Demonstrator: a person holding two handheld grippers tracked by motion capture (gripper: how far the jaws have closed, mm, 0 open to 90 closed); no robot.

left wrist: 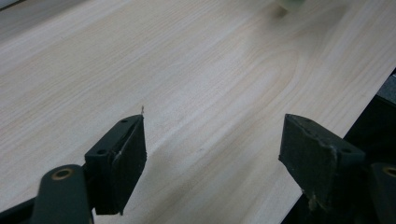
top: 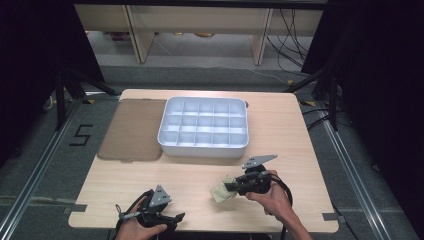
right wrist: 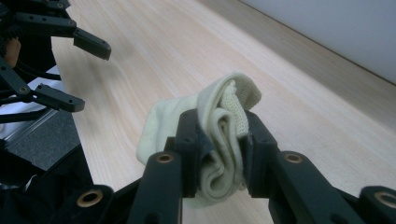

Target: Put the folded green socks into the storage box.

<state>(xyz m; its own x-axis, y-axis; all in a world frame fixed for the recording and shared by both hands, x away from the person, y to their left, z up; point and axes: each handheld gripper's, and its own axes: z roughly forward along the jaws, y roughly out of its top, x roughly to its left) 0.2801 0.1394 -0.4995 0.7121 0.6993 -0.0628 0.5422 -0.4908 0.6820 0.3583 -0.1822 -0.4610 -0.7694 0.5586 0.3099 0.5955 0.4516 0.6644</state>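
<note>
High view: the right gripper (top: 231, 187) holds a pale sock (top: 220, 192) just above the table (top: 280, 130), near its front edge.
Right jaws: clamped on the folded sock (right wrist: 219, 140), which bulges out above and below the pads.
Left gripper (top: 170, 218): jaws wide apart with nothing between them, over bare wood at the front left.
Key relation: the sock points from the right gripper toward the left one; the compartment tray (top: 204, 127) lies farther back.
Nearer hand: right, already gripping.
Judgement: the next move is probably a carry back to the tray.
</note>
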